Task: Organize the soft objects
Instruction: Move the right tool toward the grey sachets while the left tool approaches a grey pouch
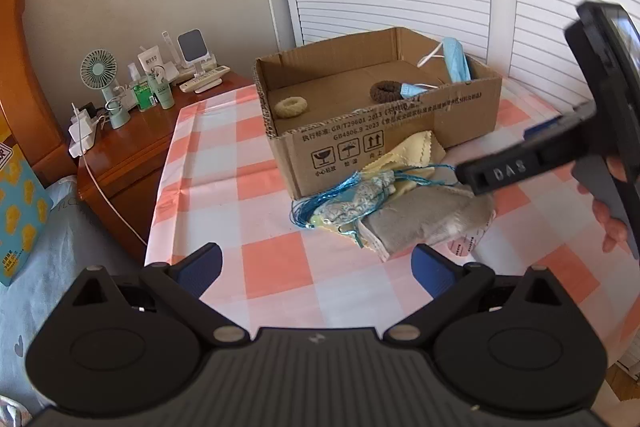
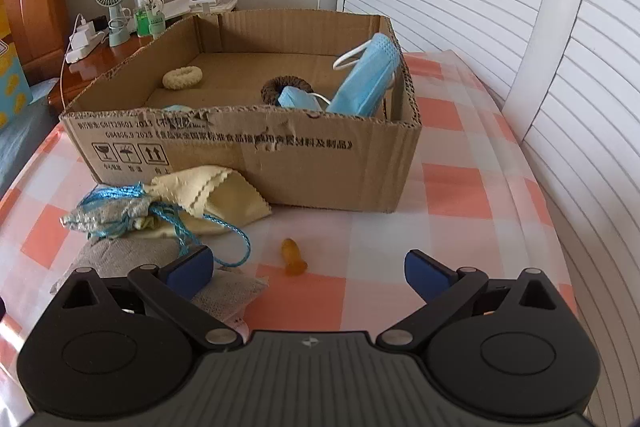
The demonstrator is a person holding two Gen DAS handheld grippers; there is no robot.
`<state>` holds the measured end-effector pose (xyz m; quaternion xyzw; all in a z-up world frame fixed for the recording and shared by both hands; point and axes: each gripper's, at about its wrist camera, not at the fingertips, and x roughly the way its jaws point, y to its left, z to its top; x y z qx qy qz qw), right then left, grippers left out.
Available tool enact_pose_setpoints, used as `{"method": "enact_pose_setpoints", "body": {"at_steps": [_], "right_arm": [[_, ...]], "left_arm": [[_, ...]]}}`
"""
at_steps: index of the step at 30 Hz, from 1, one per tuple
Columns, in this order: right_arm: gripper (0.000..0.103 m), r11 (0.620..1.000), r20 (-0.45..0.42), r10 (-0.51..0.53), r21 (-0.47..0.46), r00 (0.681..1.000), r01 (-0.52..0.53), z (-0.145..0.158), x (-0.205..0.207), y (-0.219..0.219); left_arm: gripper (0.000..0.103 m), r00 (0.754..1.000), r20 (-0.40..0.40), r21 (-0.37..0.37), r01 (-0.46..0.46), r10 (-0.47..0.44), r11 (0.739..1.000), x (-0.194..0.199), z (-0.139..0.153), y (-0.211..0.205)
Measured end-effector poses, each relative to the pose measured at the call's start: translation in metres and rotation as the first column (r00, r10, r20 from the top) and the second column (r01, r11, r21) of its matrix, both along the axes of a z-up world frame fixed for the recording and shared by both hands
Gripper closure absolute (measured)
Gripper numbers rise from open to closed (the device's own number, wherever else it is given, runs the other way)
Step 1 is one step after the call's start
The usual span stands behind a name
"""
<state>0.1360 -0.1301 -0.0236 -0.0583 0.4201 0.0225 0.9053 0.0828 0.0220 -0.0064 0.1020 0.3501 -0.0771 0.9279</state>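
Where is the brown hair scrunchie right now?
The brown scrunchie lies on the floor of the cardboard box, right of the cream scrunchie and touching a crumpled blue face mask.

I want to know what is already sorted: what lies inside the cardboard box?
Inside the cardboard box lie a cream hair tie, a brown hair tie and blue face masks. The front wall hides the near floor, where only a blue edge peeks out.

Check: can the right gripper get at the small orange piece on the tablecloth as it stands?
Probably yes. The right gripper is open, and the small orange piece lies alone on the tablecloth between its fingers, clear of the blue cord and the cardboard box.
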Motion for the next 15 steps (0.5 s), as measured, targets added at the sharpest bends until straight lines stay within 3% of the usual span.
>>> {"method": "enact_pose_setpoints", "body": {"at_steps": [9,15], "right_arm": [[0.000,0.999,-0.014,-0.018,-0.027,1.000,0.017,0.000,-0.032,-0.012],[0.000,0.990,0.006,0.140,0.018,0.990,-0.140,0.008,-0.046,0.016]], "left_arm": [[0.002,1.000,0.003,-0.032,-0.010,0.010,0.999,-0.004,0.001,0.008],[0.002,0.999,0.023,-0.046,-0.028,0.029,0.999,-0.007,0.007,0.015]]}}
